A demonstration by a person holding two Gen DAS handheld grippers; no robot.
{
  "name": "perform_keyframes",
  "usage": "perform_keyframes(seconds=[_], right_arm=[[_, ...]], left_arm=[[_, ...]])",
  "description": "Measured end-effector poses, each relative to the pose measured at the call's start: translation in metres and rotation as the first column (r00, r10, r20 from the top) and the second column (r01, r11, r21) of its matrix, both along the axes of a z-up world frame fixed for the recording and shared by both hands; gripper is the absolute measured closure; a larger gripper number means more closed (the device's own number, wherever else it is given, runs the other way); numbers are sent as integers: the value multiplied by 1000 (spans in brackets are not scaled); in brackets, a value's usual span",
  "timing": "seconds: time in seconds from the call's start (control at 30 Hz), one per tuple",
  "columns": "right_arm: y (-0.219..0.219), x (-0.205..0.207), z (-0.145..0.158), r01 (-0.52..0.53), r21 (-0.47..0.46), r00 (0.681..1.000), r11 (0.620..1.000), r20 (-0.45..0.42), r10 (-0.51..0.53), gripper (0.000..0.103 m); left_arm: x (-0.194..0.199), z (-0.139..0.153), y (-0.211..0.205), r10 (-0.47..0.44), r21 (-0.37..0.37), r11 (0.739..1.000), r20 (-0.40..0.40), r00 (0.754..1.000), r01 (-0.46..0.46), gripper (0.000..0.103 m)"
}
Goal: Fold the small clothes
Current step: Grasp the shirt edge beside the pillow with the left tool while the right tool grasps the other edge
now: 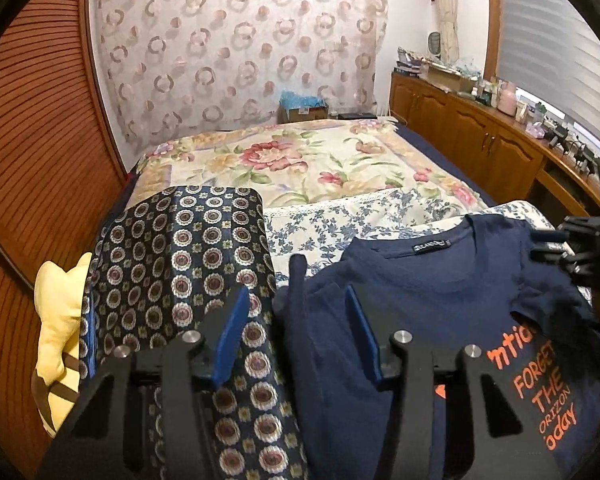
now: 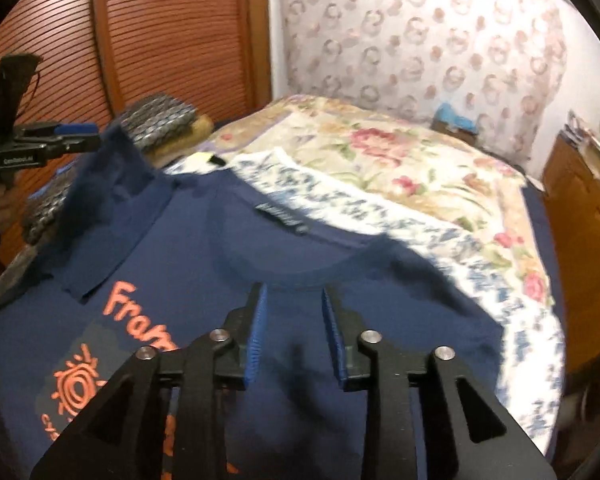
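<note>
A navy T-shirt (image 1: 428, 300) with orange print lies front up on the bed, collar toward the far side; it also shows in the right wrist view (image 2: 300, 264). My left gripper (image 1: 296, 300) is open, its blue pads either side of the shirt's raised left sleeve edge (image 1: 298, 280), not closed on it. In the right wrist view the left gripper (image 2: 80, 136) sits at the sleeve (image 2: 112, 184), which is lifted and folded inward. My right gripper (image 2: 294, 300) is open and empty above the shirt's chest, just below the collar. It appears at the right edge of the left wrist view (image 1: 572, 248).
A patterned navy garment (image 1: 188, 264) lies left of the shirt, with a yellow cloth (image 1: 56, 320) beyond it. The bed carries a blue-flowered sheet (image 2: 512, 312) and a floral quilt (image 1: 300, 160). Wooden slatted doors (image 1: 40, 140) stand left; a cluttered wooden cabinet (image 1: 480, 136) runs along the right.
</note>
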State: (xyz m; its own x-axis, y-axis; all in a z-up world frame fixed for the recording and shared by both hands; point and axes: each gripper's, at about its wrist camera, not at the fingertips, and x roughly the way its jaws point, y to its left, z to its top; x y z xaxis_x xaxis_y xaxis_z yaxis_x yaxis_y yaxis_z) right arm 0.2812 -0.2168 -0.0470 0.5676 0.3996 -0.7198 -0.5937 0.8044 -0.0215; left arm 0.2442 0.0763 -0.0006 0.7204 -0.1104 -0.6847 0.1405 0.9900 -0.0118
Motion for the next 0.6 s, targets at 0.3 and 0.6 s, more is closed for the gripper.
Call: perform_keyframes(seconds=[0.3, 0.6], right_arm=[[-75, 23, -17, 171, -70, 985, 983, -6, -172, 52], [-113, 40, -27, 268, -62, 963, 961, -28, -270, 52]], left_arm=[[11, -6, 9, -8, -17, 1000, -38, 999, 7, 56], [19, -6, 8, -38, -10, 999, -52, 998, 37, 71]])
